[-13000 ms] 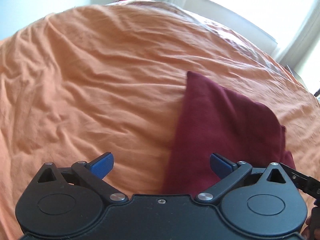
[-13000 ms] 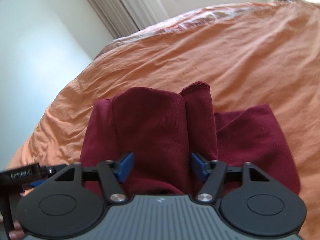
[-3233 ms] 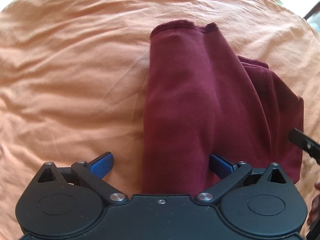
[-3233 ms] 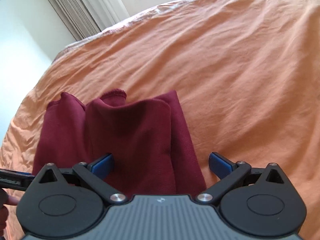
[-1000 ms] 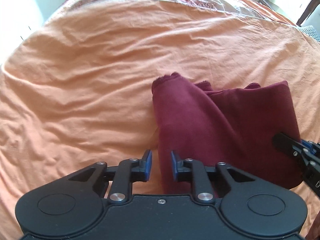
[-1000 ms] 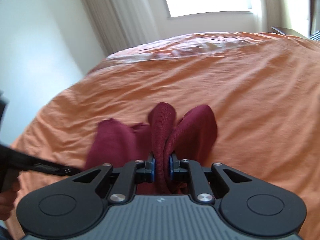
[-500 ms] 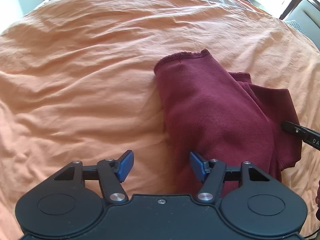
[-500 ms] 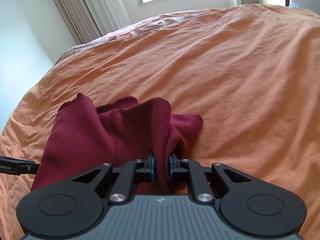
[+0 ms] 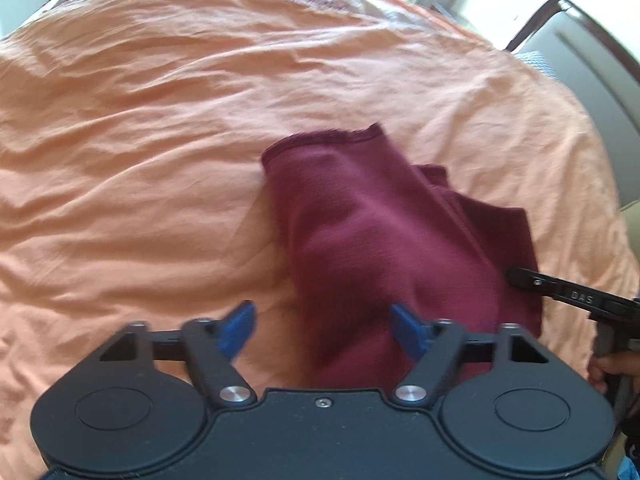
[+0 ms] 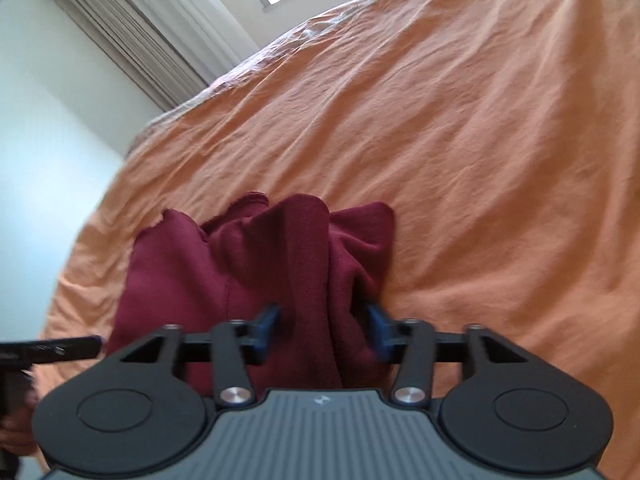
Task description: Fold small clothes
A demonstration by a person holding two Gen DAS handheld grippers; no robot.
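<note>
A dark red garment (image 9: 392,232) lies folded in a thick bundle on the orange bedsheet (image 9: 140,152). My left gripper (image 9: 324,330) hangs over its near left corner, jaws opening wide, blue pads clear of the cloth. In the right wrist view the garment (image 10: 260,264) shows rumpled folds with a raised ridge. My right gripper (image 10: 322,330) straddles that ridge, its jaws opening, and the blue pads stand off the cloth on both sides. The right gripper's finger (image 9: 560,286) shows at the garment's right edge in the left wrist view.
The orange sheet (image 10: 480,140) spreads wide around the garment. Curtains (image 10: 132,40) and a bright window stand beyond the bed's far edge. A dark-framed chair (image 9: 580,40) sits past the bed at the upper right. A hand (image 9: 612,368) holds the right gripper's handle.
Both grippers let go of the garment: the left opened first, then the right released the pinched ridge. The cloth settled lower onto the sheet, and the right gripper rolled and came down.
</note>
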